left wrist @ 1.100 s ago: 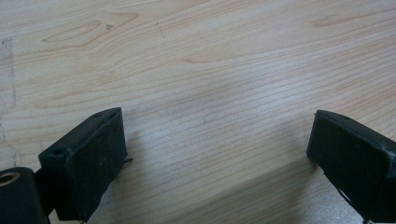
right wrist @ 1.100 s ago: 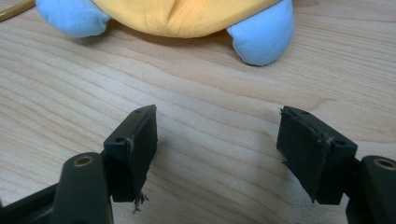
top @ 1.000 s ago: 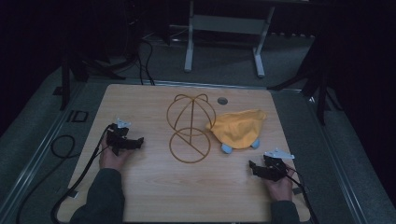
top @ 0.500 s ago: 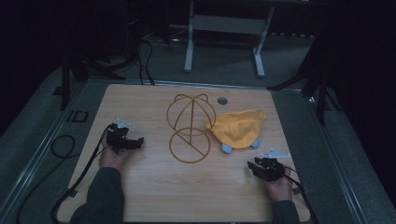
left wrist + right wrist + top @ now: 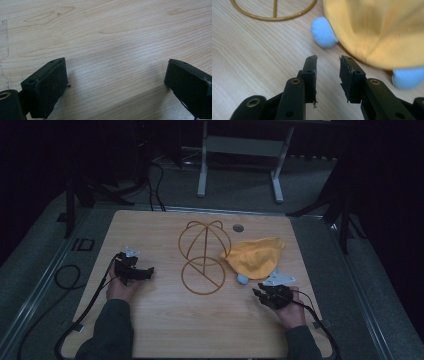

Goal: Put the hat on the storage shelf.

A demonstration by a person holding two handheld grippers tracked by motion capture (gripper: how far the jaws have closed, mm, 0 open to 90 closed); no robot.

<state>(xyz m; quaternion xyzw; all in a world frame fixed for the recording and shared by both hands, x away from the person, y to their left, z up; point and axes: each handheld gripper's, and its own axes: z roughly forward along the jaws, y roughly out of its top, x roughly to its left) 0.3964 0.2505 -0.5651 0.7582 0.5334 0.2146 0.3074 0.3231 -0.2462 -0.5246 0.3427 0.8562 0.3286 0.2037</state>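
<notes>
A yellow cloth hat (image 5: pixel 256 255) lies on the wooden table (image 5: pixel 165 320) right of centre, with blue pom-poms (image 5: pixel 242 279) at its near edge. Beside it stands a gold wire stand (image 5: pixel 205 255). My right gripper (image 5: pixel 259 293) is just in front of the hat. In the right gripper view its jaws (image 5: pixel 327 61) point at a blue pom-pom (image 5: pixel 323 32) and the yellow cloth (image 5: pixel 374 30); they have just been closing to a narrow gap with nothing between them. My left gripper (image 5: pixel 146 271) rests at the table's left, wide open (image 5: pixel 116 70) over bare wood.
A small round grommet (image 5: pixel 238 227) sits in the tabletop behind the stand. Cables (image 5: pixel 65 275) trail off the table's left edge to the floor. A metal frame (image 5: pixel 240 150) stands on the floor beyond the table's far edge.
My right hand has moved left and slightly forward, closer to the hat's pom-pom. The left hand has stayed put.
</notes>
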